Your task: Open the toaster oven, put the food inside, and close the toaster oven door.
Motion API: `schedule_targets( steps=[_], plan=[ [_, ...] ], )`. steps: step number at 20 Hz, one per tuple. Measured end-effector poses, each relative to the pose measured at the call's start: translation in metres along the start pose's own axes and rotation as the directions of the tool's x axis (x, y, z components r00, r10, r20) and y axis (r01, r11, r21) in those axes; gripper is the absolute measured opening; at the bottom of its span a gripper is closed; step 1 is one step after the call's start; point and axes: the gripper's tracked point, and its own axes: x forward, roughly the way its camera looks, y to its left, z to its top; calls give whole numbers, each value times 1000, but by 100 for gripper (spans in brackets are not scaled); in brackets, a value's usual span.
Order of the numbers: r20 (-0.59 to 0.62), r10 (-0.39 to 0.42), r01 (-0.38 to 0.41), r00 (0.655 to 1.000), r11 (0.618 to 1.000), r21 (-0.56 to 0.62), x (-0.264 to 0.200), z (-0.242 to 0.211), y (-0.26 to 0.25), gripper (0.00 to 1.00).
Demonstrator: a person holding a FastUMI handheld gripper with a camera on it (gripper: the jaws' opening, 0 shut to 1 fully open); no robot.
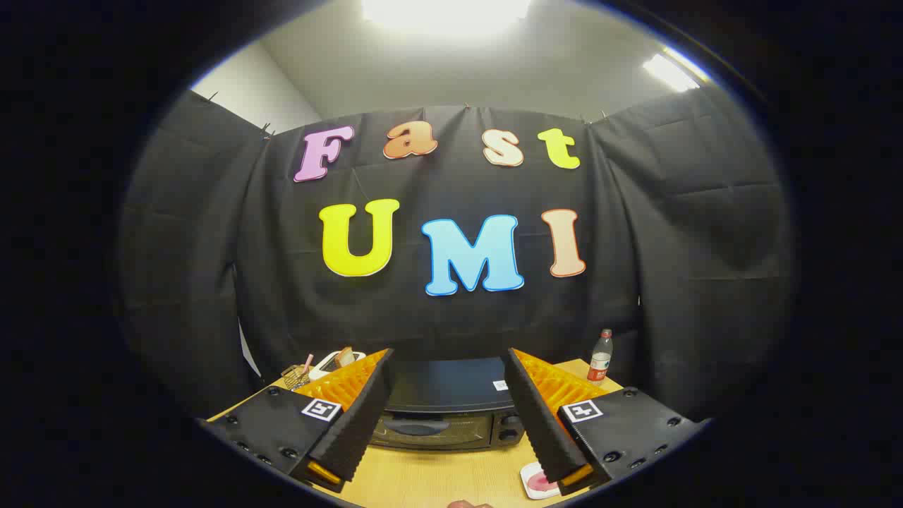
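Note:
A black toaster oven (446, 413) stands on the wooden table (437, 480), just ahead of my fingers, with its glass door closed and its knobs on the right side. My gripper (448, 416) is open, held above the table with nothing between its fingers, and the oven shows through the gap. A small white plate with a pink piece of food (537, 482) lies on the table beside the right finger, partly hidden by it.
A clear bottle with a red label (600, 357) stands at the table's back right. Behind the left finger sit a white dish with something brown (338, 360) and a small wire basket (296, 375). Black cloth walls close in the booth.

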Motion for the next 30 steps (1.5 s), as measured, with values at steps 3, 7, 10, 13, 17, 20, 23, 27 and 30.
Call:
schedule_targets(
  steps=[3, 7, 10, 13, 17, 20, 23, 27, 30],
  plan=[
    [-3, -1, 1, 1000, 1000, -17, -8, -3, 1, 98],
    [-17, 20, -20, 1000, 999, -31, -14, -6, 8, 98],
    [-13, 11, -11, 1000, 999, -32, -15, -3, 4, 98],
    [-12, 12, -12, 1000, 1000, -23, -14, -6, 3, 98],
    [-14, 7, -7, 1000, 999, -49, -10, -8, 5, 98],
    [-9, 10, -11, 1000, 997, -76, -4, -7, 10, 98],
    [-43, 13, -16, 999, 997, -73, 7, -17, 14, 98],
    [-74, -3, -3, 997, 997, -79, 26, -21, 17, 98],
    [-105, -20, 12, 994, 997, -80, 42, -31, 15, 98]
  ],
)
